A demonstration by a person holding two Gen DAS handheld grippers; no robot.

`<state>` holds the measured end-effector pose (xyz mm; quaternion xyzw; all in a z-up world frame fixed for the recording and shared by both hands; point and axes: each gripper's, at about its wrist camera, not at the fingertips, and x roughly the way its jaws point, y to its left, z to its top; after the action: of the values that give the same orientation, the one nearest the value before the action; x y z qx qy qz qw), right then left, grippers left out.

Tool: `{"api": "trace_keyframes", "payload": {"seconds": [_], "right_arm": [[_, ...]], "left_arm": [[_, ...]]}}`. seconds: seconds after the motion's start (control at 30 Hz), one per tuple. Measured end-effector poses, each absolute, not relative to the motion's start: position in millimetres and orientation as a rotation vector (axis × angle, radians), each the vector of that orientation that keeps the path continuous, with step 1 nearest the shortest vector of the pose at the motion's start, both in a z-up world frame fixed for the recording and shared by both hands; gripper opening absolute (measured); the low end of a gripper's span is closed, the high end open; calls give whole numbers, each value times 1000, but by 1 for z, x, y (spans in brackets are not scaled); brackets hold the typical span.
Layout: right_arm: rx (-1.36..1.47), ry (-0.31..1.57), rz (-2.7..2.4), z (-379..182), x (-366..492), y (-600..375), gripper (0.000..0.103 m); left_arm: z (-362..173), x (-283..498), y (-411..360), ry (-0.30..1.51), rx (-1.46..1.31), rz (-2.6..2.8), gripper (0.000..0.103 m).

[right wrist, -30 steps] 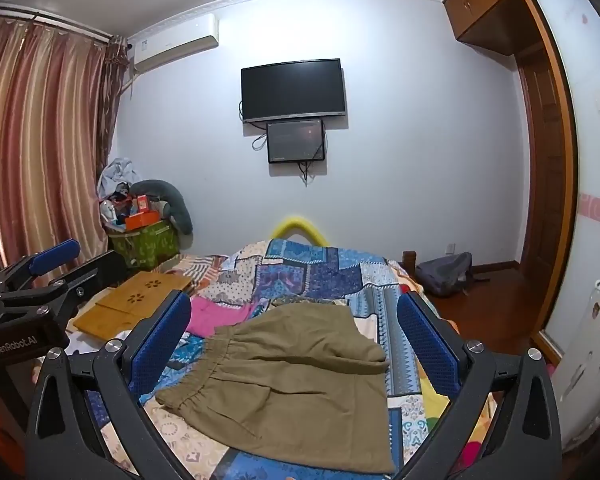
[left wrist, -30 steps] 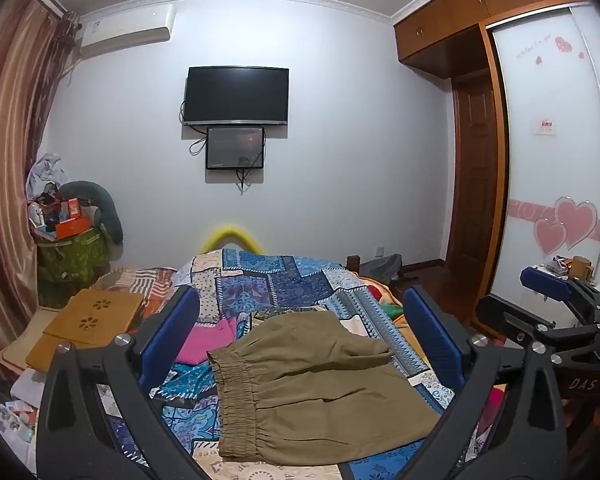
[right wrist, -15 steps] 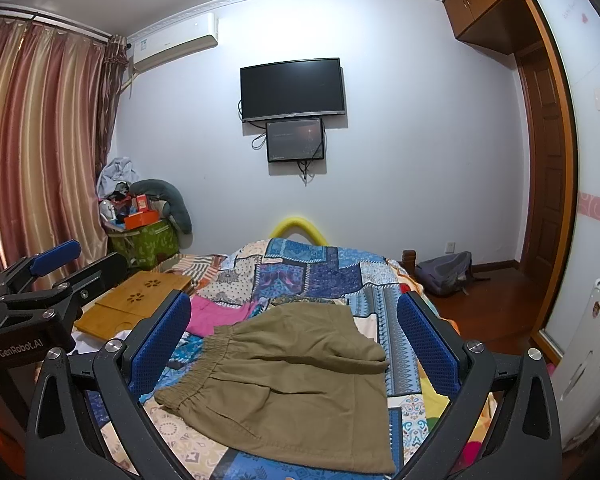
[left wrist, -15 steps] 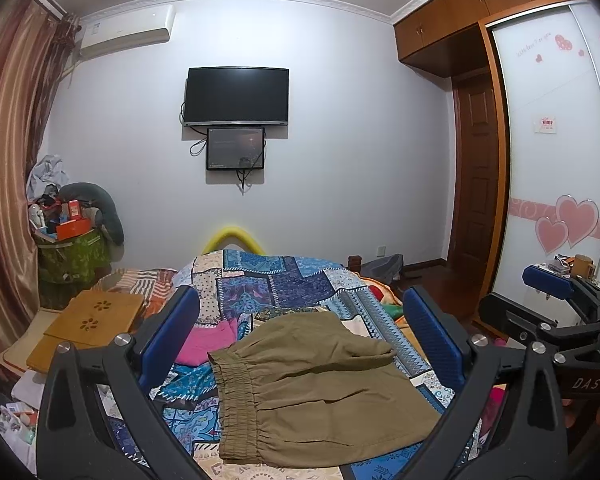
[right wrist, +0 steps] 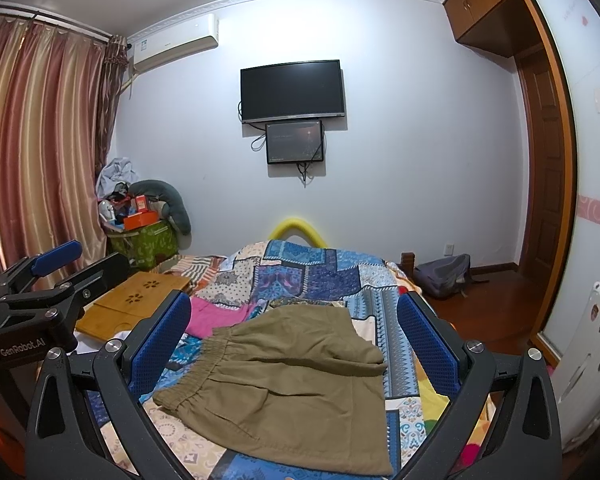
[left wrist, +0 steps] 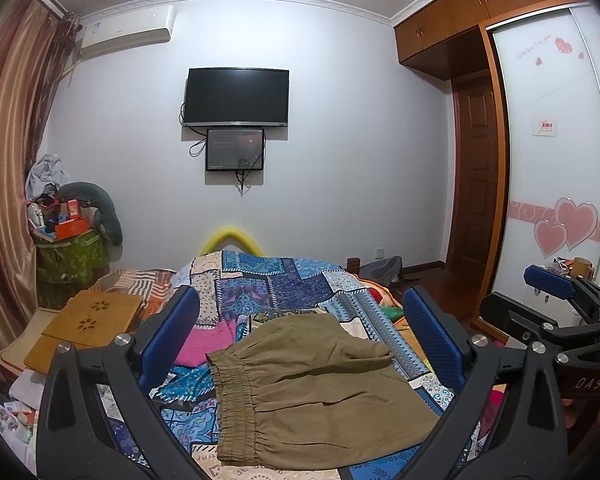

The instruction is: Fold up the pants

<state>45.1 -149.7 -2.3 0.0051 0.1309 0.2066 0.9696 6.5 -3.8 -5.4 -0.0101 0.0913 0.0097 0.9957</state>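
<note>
Olive-brown pants point(left wrist: 312, 388) point(right wrist: 284, 384) lie folded on the patchwork bedspread point(left wrist: 284, 280) point(right wrist: 300, 272), elastic waistband toward the left. My left gripper point(left wrist: 300, 336) hovers above them, open, nothing between its blue pads. My right gripper point(right wrist: 294, 334) also hangs open over the pants, holding nothing. In the left wrist view the right gripper point(left wrist: 560, 300) appears at the right edge. In the right wrist view the left gripper point(right wrist: 52, 272) appears at the left edge.
A pink garment point(right wrist: 216, 316) lies left of the pants. A bamboo lap tray point(left wrist: 88, 320) sits at the bed's left. A green basket of clutter point(right wrist: 144, 236) stands by the curtain. A grey backpack point(right wrist: 444, 276) rests on the floor by the wardrobe point(left wrist: 556, 160).
</note>
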Motion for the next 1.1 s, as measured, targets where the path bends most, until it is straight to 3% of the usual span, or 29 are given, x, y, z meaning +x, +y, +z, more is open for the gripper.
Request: {"api": "trace_keyframes", "payload": {"seconds": [1.1], "right_arm": [[13, 259, 416, 5, 48, -153, 102]], "left_arm": [[-6, 10, -5, 173, -20, 16, 103]]}}
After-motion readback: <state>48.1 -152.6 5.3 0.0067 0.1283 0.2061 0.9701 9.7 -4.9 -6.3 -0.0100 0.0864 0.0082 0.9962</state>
